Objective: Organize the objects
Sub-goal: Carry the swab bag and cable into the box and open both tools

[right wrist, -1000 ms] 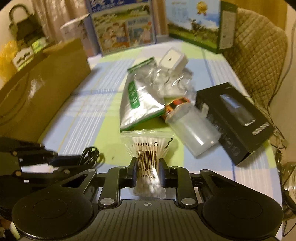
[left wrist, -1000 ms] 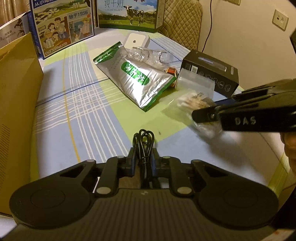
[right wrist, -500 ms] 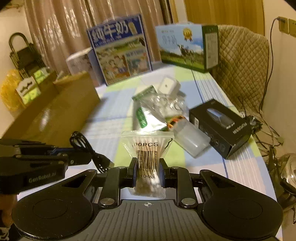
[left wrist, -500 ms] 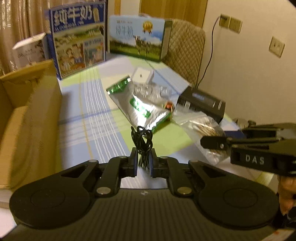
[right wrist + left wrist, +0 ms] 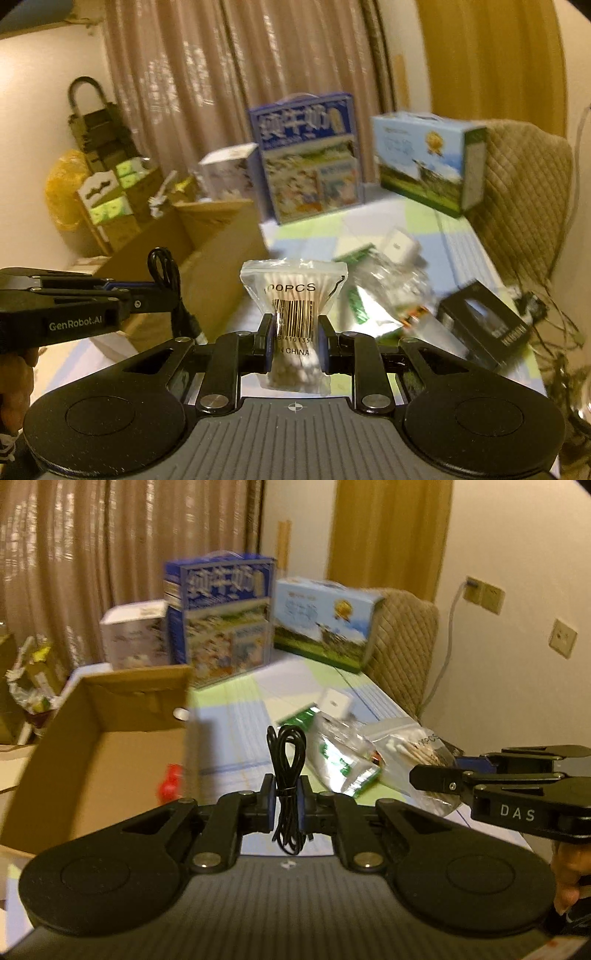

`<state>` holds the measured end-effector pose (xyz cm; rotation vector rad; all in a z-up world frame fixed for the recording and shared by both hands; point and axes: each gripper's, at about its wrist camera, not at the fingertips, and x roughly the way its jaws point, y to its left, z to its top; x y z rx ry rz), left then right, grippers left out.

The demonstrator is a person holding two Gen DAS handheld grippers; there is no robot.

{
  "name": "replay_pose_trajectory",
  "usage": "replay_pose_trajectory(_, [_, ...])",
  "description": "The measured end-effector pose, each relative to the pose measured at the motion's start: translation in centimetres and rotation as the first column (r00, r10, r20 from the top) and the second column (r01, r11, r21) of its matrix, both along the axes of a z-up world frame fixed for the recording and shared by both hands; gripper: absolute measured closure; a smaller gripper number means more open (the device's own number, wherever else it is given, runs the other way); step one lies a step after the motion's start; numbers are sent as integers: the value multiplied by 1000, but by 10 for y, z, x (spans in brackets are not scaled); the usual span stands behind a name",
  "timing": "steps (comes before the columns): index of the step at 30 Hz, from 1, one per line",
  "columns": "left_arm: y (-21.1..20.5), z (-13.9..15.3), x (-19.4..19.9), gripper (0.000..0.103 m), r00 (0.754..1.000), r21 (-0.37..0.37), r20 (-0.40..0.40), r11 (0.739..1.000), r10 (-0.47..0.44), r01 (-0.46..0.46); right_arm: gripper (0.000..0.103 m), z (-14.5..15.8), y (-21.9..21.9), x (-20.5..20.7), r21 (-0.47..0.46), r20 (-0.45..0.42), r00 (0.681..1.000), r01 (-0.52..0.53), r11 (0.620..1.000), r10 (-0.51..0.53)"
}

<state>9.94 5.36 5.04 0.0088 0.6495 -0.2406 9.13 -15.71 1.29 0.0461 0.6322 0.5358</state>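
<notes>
left claw (image 5: 287, 800) clamped on coiled black cable (image 5: 288, 768) – long axis upright, loops on top, held off surface (image 5: 236, 731). right claw (image 5: 294, 341) clamped on cotton swab bag (image 5: 293, 295), zip end up, swabs vertical. open cardboard box (image 5: 110, 746) near, to left. risk judged: slack cable tail snagged on box wall; thin bag slipped from pinch.

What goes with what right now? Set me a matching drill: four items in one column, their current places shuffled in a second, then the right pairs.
Things:
1. black cable
2. cotton swab bag
3. red object
4. silver-green pouch

Places:
A. lying on the tablecloth
B. clamped in the right gripper
C. inside the cardboard box
D. clamped in the left gripper

Pairs: 1-D, 2-B, 3-C, 4-A
</notes>
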Motion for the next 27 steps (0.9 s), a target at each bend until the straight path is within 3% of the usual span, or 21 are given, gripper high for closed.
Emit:
replay_pose_trajectory(11, [92, 40, -4, 95, 988, 41, 61, 988, 145, -148, 83, 27, 99, 10, 30, 52, 984, -174, 984, 172])
replay_pose_trajectory(23, [147, 25, 8, 94, 975, 62, 33, 973, 219, -221, 83, 15, 160, 39, 32, 16, 971, -237, 971, 237])
replay_pose_trajectory(27, [159, 16, 20, 84, 968, 58, 18, 966, 250, -250, 83, 7, 164, 45, 31, -2, 972, -237, 971, 237])
